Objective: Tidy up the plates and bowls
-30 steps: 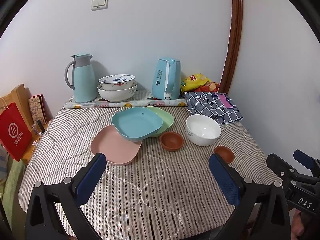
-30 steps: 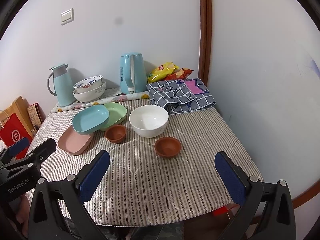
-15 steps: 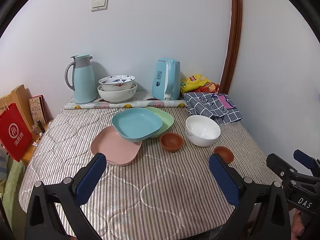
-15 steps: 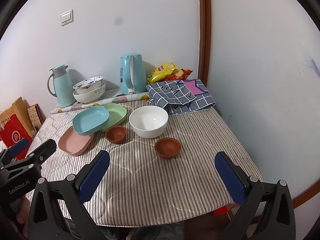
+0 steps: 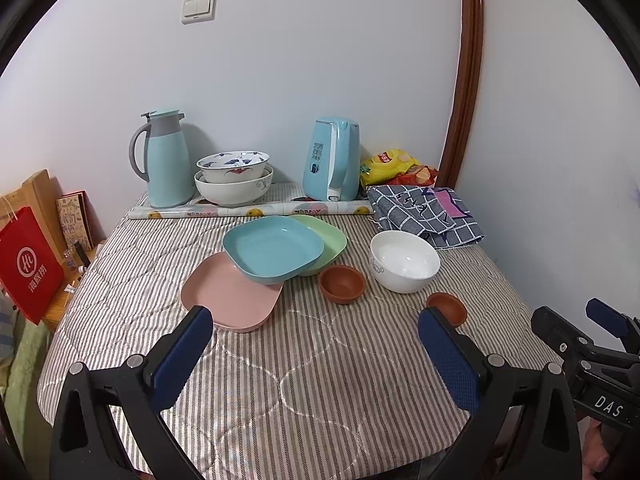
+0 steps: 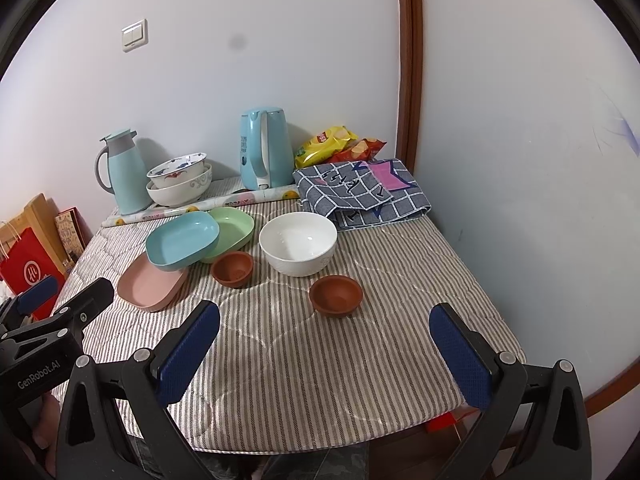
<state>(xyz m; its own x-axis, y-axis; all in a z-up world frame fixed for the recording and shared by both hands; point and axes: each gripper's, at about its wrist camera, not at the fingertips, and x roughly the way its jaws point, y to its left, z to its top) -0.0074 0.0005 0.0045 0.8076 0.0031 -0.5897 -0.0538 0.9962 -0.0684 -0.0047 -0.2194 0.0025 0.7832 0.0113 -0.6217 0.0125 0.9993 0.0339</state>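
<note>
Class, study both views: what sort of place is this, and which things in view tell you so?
Probably a home dining corner. A cloth-covered table stands against the walls, carrying a thermos jug, an electric kettle, stacked plates and bowls and snack bags. A light switch is on the wall.

- Three shallow square plates: blue plate [image 5: 274,248], green plate [image 5: 326,236], pink plate [image 5: 228,294]
- Two small brown bowls: one [image 5: 342,284] beside the plates, one [image 5: 446,306] nearer the table edge
- One plain white bowl [image 5: 404,260]
- Two patterned bowls, stacked [image 5: 234,178]
- One thermos jug [image 5: 166,160]
- One electric kettle [image 5: 332,160]
- Two snack bags [image 5: 394,166]
- One checked cloth [image 5: 424,210]
</note>
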